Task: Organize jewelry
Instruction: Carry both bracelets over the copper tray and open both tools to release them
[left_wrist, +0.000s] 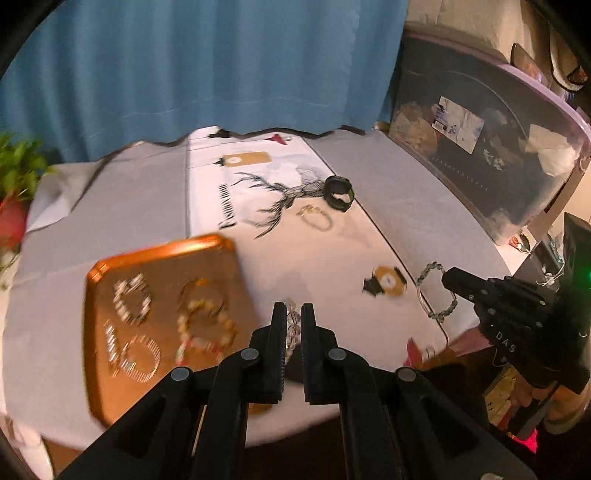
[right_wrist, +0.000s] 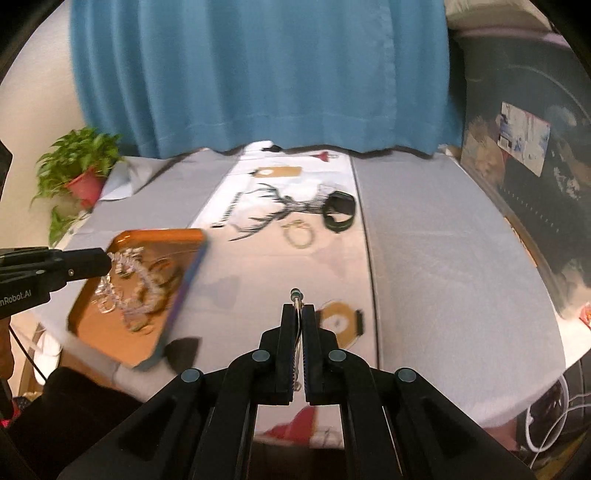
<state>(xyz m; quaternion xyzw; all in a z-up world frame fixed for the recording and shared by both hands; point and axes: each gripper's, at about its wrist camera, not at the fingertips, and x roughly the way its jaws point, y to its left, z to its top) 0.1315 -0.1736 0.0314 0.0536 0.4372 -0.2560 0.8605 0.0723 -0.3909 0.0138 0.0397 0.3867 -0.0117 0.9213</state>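
An orange tray (left_wrist: 110, 376) on the left of the table holds several bracelets (left_wrist: 133, 299); it also shows in the right wrist view (right_wrist: 110, 343). My left gripper (left_wrist: 291, 314) is shut on a clear bead bracelet (left_wrist: 291, 328), held just right of the tray; in the right wrist view that bracelet (right_wrist: 136, 273) hangs over the tray. My right gripper (right_wrist: 298, 308) is shut on a green bead bracelet (right_wrist: 295, 294), which hangs from its tip in the left wrist view (left_wrist: 437, 291). A gold bracelet (left_wrist: 316, 218) and a black watch (left_wrist: 339, 192) lie farther back.
A white cloth with a deer print (left_wrist: 277, 199) covers the table middle. A blue curtain (left_wrist: 207, 66) hangs behind. A potted plant (right_wrist: 83, 170) stands at the far left. A dark storage bin (left_wrist: 491, 155) stands at the right.
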